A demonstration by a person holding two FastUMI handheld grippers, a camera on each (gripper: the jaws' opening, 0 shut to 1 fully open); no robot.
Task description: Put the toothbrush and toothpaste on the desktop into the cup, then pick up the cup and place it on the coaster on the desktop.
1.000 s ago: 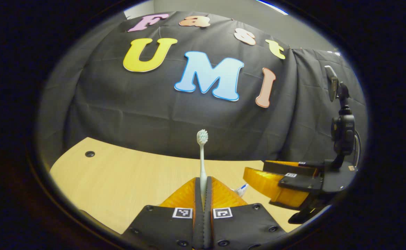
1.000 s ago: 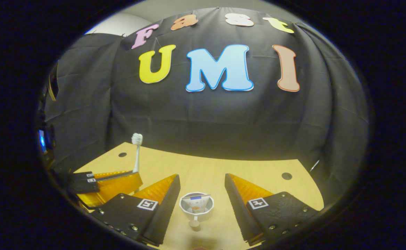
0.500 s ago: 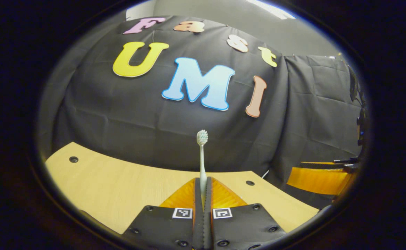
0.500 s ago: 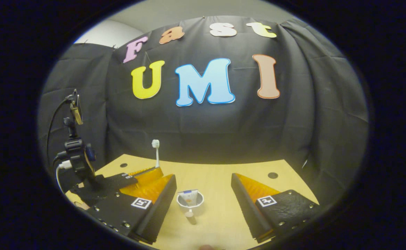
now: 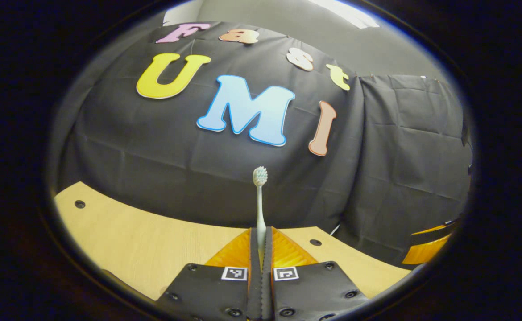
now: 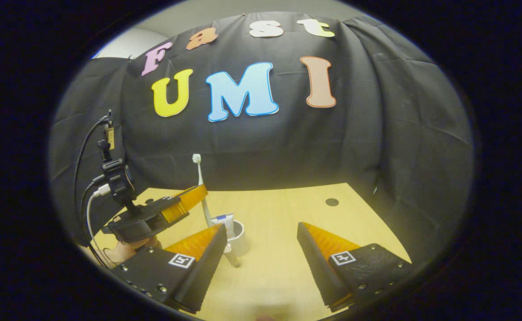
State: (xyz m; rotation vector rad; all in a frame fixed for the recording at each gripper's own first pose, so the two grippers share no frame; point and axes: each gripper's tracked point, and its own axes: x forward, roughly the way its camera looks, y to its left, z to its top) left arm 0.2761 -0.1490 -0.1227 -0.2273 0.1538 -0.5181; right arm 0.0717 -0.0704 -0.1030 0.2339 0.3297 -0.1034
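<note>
Across the lower half of the right gripper view lay the desk. Low in the frame the right gripper gaped, holding nothing. Left of centre the left gripper pinched the toothbrush above the cup; the toothpaste already stood inside. Toothbrush and coaster steps remained.

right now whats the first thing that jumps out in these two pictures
The toothbrush, clamped upright in the shut left gripper, bristles up against the black cloth wall. In the right gripper view it hangs beside the cup, which already holds the toothpaste, near the middle of the wooden desktop. The right gripper is wide open, close in front.
</note>
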